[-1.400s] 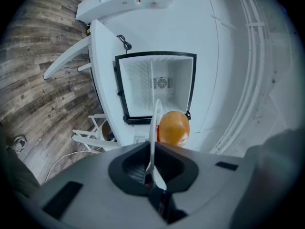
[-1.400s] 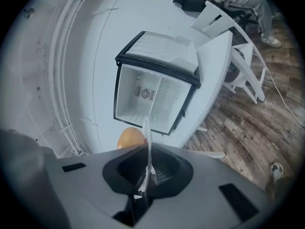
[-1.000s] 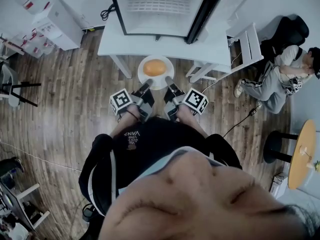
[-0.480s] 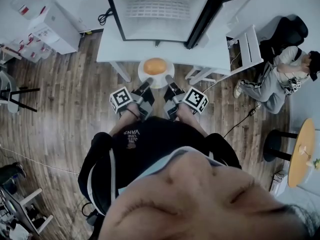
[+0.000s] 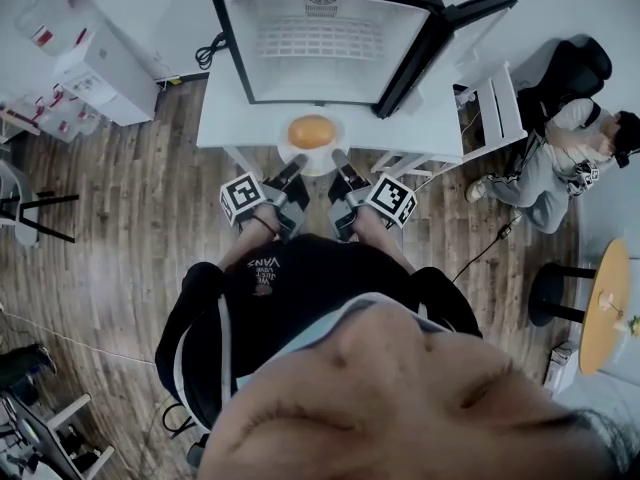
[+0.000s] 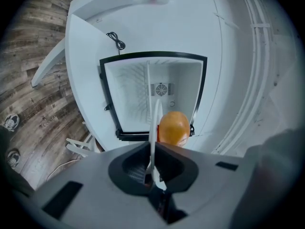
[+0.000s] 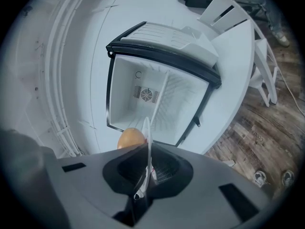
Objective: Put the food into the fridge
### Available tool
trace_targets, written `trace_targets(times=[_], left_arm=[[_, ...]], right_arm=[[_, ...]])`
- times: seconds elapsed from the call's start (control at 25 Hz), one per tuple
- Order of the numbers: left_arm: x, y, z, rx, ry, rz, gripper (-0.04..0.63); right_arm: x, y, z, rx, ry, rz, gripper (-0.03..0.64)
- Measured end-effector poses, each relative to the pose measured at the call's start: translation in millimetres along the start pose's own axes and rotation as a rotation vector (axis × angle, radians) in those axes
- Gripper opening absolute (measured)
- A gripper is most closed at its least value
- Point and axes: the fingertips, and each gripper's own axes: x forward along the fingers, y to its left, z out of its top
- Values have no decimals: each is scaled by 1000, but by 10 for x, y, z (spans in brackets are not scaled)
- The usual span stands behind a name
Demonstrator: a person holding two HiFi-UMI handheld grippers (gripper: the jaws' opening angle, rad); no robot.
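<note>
A white plate [image 5: 314, 161] carries a round orange bun [image 5: 311, 131] and hangs in the air just before the open fridge [image 5: 318, 43]. My left gripper [image 5: 296, 164] is shut on the plate's near left rim. My right gripper [image 5: 338, 159] is shut on its near right rim. In the left gripper view the plate [image 6: 154, 123] shows edge-on between the left gripper's [image 6: 153, 165] jaws, with the bun [image 6: 173, 128] to its right and the fridge [image 6: 127, 97] beyond. In the right gripper view the plate [image 7: 147, 135] runs into the right gripper [image 7: 145, 175], with the bun [image 7: 130, 139] to its left.
The fridge stands on a white table [image 5: 222, 108], its door [image 5: 440, 43] swung open to the right. A white chair [image 5: 490, 98] stands right of the table, and a person [image 5: 560, 158] sits beyond it. A round wooden table [image 5: 605, 308] is far right, a white cabinet [image 5: 100, 58] far left.
Both grippers have carried the plate with the bun forward towards the fridge. The person has stepped closer, so the fridge's opening now shows larger and nearer.
</note>
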Motion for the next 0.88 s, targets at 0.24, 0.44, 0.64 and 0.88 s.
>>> trace_targets(times=[0.24, 0.44, 0.64, 0.88], left_arm=[[111, 4, 233, -3, 34, -15, 32], [184, 48, 407, -13, 65, -10, 32], [216, 42, 562, -9, 85, -14, 32], [217, 69, 738, -3, 106, -11, 32]], right_arm=[[222, 12, 62, -3, -35, -10, 21], [392, -3, 94, 3, -62, -23, 21], [536, 13, 98, 7, -83, -26, 21], [696, 24, 64, 11, -104, -33, 21]])
